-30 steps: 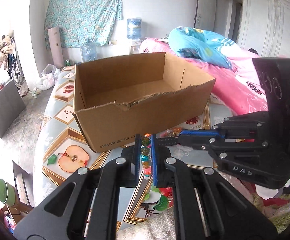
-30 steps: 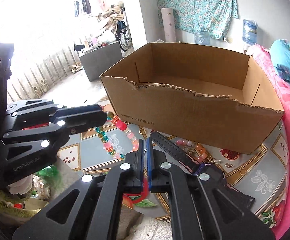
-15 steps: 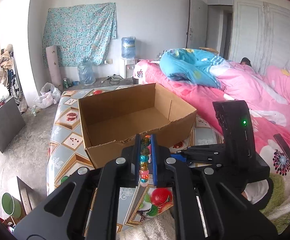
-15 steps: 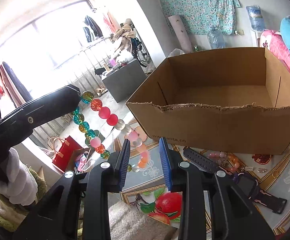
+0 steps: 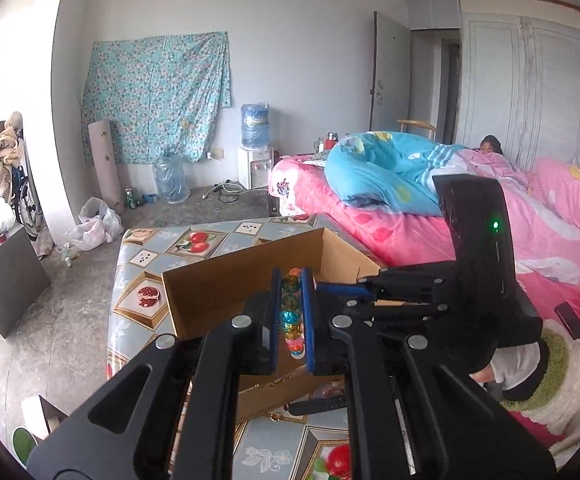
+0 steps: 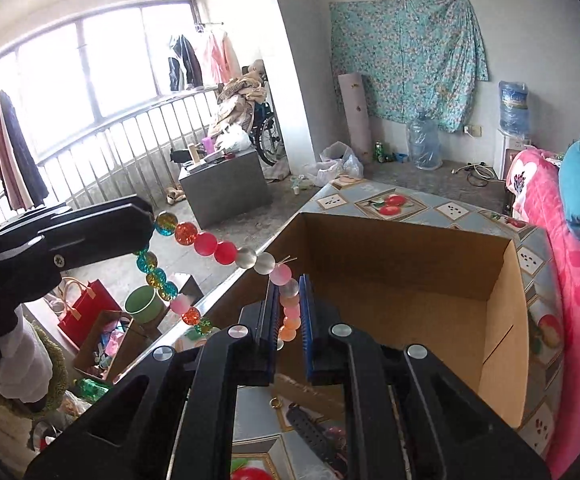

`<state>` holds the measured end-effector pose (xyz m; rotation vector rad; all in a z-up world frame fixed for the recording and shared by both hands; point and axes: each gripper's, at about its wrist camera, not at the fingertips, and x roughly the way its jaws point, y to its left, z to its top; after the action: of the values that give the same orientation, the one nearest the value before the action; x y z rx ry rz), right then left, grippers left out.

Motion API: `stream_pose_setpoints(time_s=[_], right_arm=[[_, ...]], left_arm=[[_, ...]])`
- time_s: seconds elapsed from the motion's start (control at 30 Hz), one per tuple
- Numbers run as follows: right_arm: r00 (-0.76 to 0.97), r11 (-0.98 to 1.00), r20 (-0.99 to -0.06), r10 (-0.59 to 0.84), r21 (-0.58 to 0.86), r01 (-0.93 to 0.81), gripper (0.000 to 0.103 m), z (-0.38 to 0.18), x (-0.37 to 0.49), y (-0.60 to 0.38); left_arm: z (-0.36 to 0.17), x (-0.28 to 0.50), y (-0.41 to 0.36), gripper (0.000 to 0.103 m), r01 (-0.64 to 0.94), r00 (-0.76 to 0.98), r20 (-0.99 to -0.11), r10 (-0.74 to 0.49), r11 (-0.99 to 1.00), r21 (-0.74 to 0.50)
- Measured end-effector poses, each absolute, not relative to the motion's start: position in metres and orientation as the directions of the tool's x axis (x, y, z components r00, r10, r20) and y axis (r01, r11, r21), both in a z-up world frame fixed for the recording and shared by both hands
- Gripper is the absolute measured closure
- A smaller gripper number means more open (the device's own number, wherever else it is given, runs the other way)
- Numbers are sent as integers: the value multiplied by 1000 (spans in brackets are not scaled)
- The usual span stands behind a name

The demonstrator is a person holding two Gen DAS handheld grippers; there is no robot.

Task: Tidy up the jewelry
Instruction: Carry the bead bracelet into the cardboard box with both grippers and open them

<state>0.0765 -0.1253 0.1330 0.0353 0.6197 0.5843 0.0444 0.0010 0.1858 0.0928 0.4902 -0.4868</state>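
Beaded necklace (image 6: 226,252): my left gripper (image 5: 291,284) clamps one end, my right gripper (image 6: 289,300) grasps the other, above the cardboard box (image 6: 410,292). Next, I judge: lower in, release both.

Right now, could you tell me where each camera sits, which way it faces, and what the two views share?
Left wrist: sits on the left tool, facing across the cardboard box toward the bed; its own fingers clamp the bead string, and the right tool crosses at right.
Right wrist: sits on the right tool, facing over the box toward the window; its own fingers, the left tool and a gloved hand show.
Shared: bead string, box, patterned table, floral wall cloth.
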Motion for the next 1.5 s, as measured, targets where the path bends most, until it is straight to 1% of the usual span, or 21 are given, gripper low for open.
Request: stream_pose_setpoints(time_s=[0.1,0.2,0.33,0.47,0.63,0.77,0.83,0.9,1.0,1.07,1.13,1.17,1.2,1.23,1.33,1.4,1.43,1.5], right_arm=[[619,851,-611,493,193,-488,93,134,121,-127],[562,860,-691,455,178,-479,93,125,161,-120],[449,865,-796,406,176,-470,93,99,208,-104],[299,867,-882,363,203,-455,93,64,254,-88],[155,881,-926,344,261,-394,93,25,297,-73],[170,906,-946,277,198,-373,92,11,307,-69],[197,908,-938,285,199,-369,92,16,304,-74],[240,903,-914,327,227,-366,92,32,301,-85],[344,883,-845,409,272,-383,91,74,277,-110],[412,867,-788,458,292,-405,91,105,246,-130],[476,855,-731,489,294,-428,79,131,206,-150],[508,852,-703,498,287,-439,68,141,185,-159],[540,848,-671,508,282,-449,65,150,161,-169],[563,846,-645,516,280,-455,65,155,140,-178],[619,845,-582,528,285,-453,65,159,80,-204],[642,847,-554,530,310,-432,59,147,48,-217],[645,854,-560,520,317,-413,59,136,37,-220],[645,882,-602,471,311,-354,59,108,21,-223]], left_arm=[[175,84,1,94,452,744,-526,-411,890,-55],[154,123,1,94,425,717,-590,-371,904,-53],[124,171,1,94,380,665,-682,-305,924,-44],[96,213,1,94,343,587,-771,-247,938,-40],[70,248,0,93,285,531,-837,-132,958,30],[67,251,7,89,247,538,-833,-125,969,14],[73,244,12,86,234,570,-811,-131,972,8],[81,236,16,86,224,599,-790,-131,975,8],[101,210,23,86,231,661,-735,-155,973,2],[116,187,28,83,253,699,-690,-188,967,-7],[126,158,34,82,276,737,-637,-225,961,-20],[131,143,35,82,291,750,-614,-247,956,-29],[133,129,38,82,306,756,-597,-270,951,-43],[133,116,41,82,314,760,-583,-287,948,-57],[126,80,48,80,340,758,-554,-343,934,-113],[115,62,49,79,359,741,-550,-385,919,-160],[109,54,48,77,366,734,-550,-399,914,-175],[93,39,42,75,382,714,-561,-418,905,-187]])
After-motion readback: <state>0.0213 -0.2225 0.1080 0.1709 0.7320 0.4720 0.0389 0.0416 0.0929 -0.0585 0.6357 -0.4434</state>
